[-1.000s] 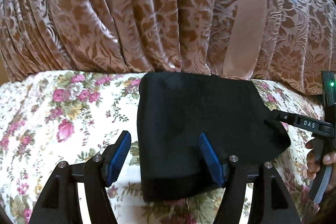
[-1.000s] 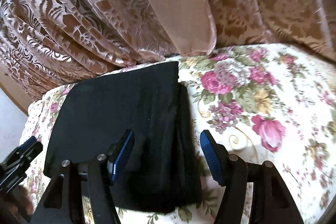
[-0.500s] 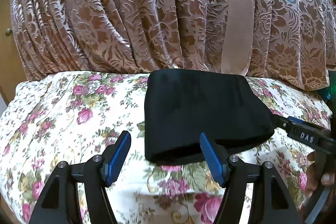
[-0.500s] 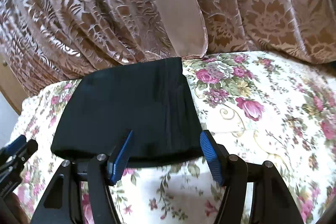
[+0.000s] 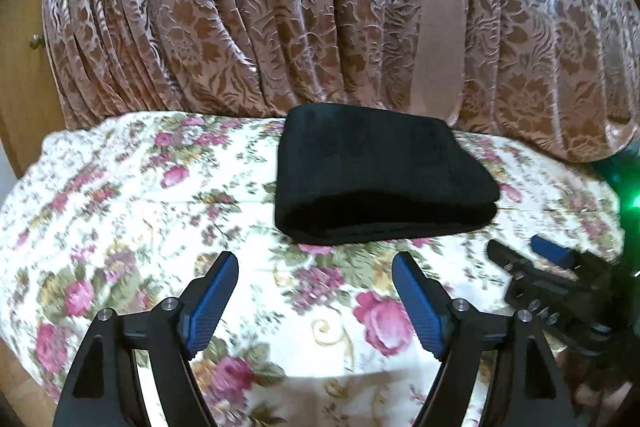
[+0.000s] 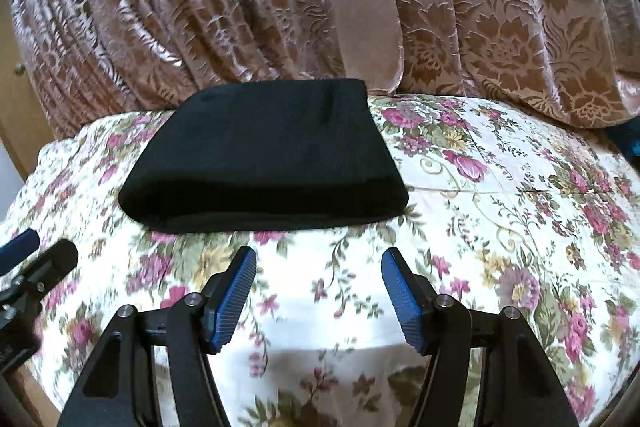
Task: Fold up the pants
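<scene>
The black pants (image 5: 380, 179) lie folded in a compact, thick rectangle at the back of the floral cloth, near the curtain; they also show in the right wrist view (image 6: 260, 159). My left gripper (image 5: 315, 267) is open and empty, in front of the pants and apart from them. My right gripper (image 6: 319, 263) is open and empty, also in front of the pants. The right gripper shows at the right of the left wrist view (image 5: 536, 267). The left gripper shows at the left edge of the right wrist view (image 6: 36, 255).
A floral cloth (image 5: 140, 227) covers the surface, seen also in the right wrist view (image 6: 500, 207). A brown patterned curtain (image 5: 240, 27) hangs right behind it. A wooden cupboard with a knob (image 5: 36, 41) stands at the far left.
Both grippers have pulled back from the folded pants toward the front of the surface. A second ago their fingers were over the pants; now they are clear of them.
</scene>
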The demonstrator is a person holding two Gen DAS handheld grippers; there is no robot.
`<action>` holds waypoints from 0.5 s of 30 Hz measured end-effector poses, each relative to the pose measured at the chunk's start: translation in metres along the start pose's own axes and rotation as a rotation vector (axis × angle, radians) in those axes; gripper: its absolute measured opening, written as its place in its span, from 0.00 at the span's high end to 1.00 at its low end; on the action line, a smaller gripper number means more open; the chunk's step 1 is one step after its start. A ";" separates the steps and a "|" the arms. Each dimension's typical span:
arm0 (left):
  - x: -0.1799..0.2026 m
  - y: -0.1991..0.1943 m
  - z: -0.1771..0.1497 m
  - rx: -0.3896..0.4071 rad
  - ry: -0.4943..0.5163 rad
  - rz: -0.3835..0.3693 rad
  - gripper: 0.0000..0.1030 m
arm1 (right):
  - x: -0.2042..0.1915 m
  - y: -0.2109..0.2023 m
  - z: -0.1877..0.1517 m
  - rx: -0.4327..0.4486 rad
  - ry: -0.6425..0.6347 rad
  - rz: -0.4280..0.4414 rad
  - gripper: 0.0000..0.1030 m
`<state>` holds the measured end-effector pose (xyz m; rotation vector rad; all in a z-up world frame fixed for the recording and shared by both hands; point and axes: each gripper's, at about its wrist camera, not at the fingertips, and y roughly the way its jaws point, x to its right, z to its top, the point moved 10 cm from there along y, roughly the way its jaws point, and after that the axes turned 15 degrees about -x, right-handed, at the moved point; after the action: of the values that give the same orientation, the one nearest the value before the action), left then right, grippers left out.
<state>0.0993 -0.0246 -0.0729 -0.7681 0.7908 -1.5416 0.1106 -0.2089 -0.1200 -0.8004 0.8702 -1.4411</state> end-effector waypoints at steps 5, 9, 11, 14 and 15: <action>-0.003 -0.001 -0.008 -0.012 -0.030 0.015 0.21 | -0.001 -0.007 -0.014 0.009 -0.008 -0.021 0.37; -0.006 -0.004 -0.009 -0.003 -0.035 0.040 0.21 | 0.000 -0.014 -0.014 0.025 -0.007 -0.031 0.36; -0.005 -0.006 -0.009 0.004 -0.037 0.032 0.21 | 0.000 -0.019 -0.012 0.036 -0.006 -0.038 0.37; -0.006 -0.008 -0.008 0.011 -0.044 0.027 0.21 | -0.001 -0.023 -0.008 0.051 -0.005 -0.034 0.36; -0.006 -0.008 -0.007 0.011 -0.043 0.029 0.21 | -0.002 -0.024 -0.007 0.054 -0.010 -0.034 0.36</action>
<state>0.0892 -0.0170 -0.0705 -0.7763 0.7577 -1.4977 0.0930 -0.2064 -0.1023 -0.7843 0.8101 -1.4836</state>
